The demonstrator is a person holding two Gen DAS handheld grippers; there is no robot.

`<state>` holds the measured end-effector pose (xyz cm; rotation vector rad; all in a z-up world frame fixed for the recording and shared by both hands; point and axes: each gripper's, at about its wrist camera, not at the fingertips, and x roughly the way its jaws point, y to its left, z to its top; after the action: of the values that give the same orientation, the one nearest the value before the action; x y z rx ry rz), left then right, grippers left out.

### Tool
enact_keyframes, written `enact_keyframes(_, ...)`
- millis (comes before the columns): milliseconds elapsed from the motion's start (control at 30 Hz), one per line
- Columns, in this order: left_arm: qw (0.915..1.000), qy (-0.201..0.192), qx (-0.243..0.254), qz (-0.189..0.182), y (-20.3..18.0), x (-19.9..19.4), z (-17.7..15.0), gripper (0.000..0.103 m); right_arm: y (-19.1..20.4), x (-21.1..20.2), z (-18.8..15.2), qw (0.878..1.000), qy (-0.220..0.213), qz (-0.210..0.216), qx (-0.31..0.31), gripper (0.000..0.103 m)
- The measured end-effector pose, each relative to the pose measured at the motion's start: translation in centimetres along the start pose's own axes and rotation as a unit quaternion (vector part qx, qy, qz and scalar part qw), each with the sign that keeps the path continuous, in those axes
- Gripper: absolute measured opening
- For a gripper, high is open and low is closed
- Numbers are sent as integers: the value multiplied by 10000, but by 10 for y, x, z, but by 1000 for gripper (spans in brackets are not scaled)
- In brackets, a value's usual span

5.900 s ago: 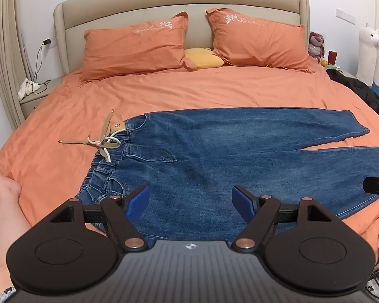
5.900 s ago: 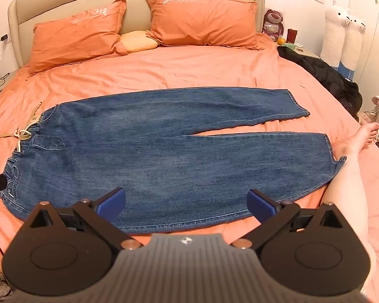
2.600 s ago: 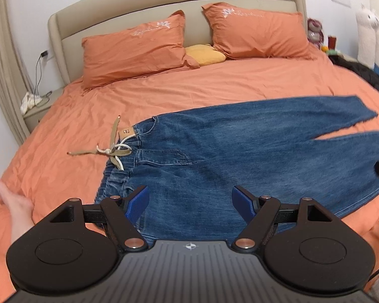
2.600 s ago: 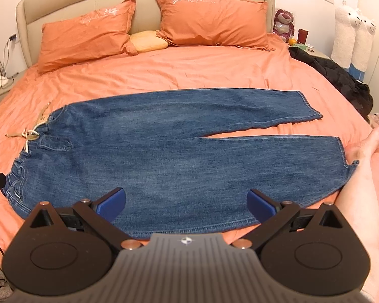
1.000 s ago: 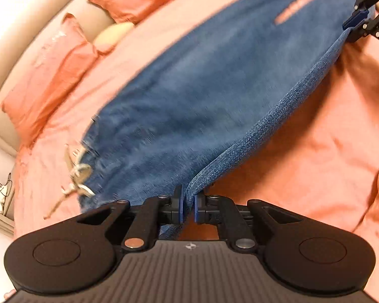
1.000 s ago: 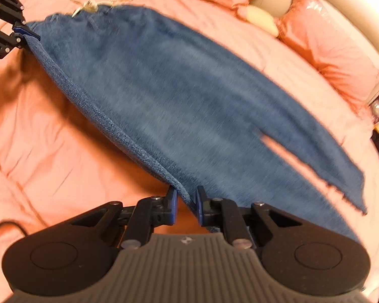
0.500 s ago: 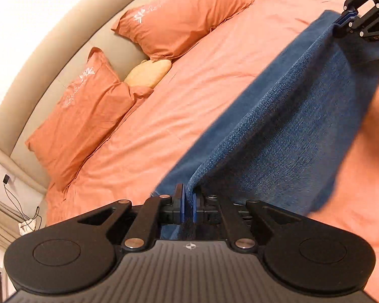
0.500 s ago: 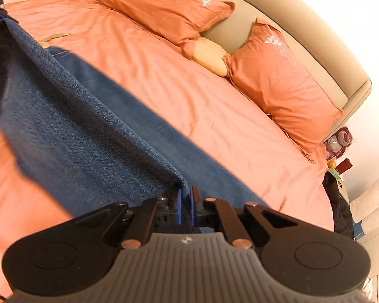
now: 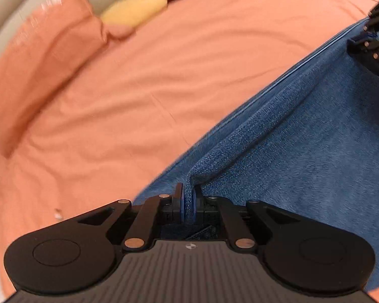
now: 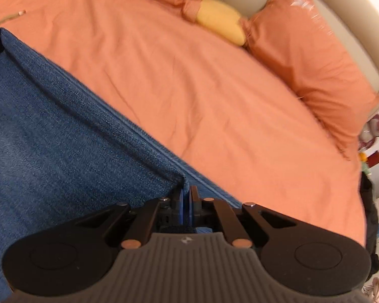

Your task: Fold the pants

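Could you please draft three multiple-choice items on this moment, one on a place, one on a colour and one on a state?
1. Where does the yellow cushion lie?
A. Between the two orange pillows at the headboard
B. On the jeans
C. On the floor

2. What colour is the bedsheet?
A. White
B. Orange
C. Grey

3. How do the grippers stand on the jeans?
A. Both open above them
B. Only the left is shut on them
C. Both shut on an edge of them

Answers:
1. A: in the right wrist view the yellow cushion sits wedged between an orange pillow and another at the headboard.
2. B: the bedsheet is orange all round the jeans.
3. C: the left gripper and the right gripper each pinch denim between blue pads.
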<state>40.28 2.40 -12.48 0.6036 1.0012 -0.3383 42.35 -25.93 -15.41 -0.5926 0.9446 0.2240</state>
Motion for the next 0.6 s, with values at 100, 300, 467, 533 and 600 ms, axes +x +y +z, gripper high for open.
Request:
enact_keyframes(100, 9998, 58, -105, -143, 7, 23, -8, 17, 5, 29, 2, 9996, 204, 164, -88, 0)
enact_keyframes(300, 9990, -209, -21, -390, 26, 23, -21, 35, 3, 50, 0, 9987, 366, 355, 19, 1)
enact_keyframes(467, 9955, -267, -568, -705, 55, 0, -35, 12, -6, 22, -2, 9992, 169, 288, 202, 0)
enact_keyframes(533, 9947, -431, -682, -635, 62, -8, -29, 8, -11, 8, 5, 9996, 30, 192, 225, 0)
enact_keyframes(600, 9965, -394, -597, -424, 61, -10, -25, 7, -15, 3, 15, 9997, -27, 134, 214, 0)
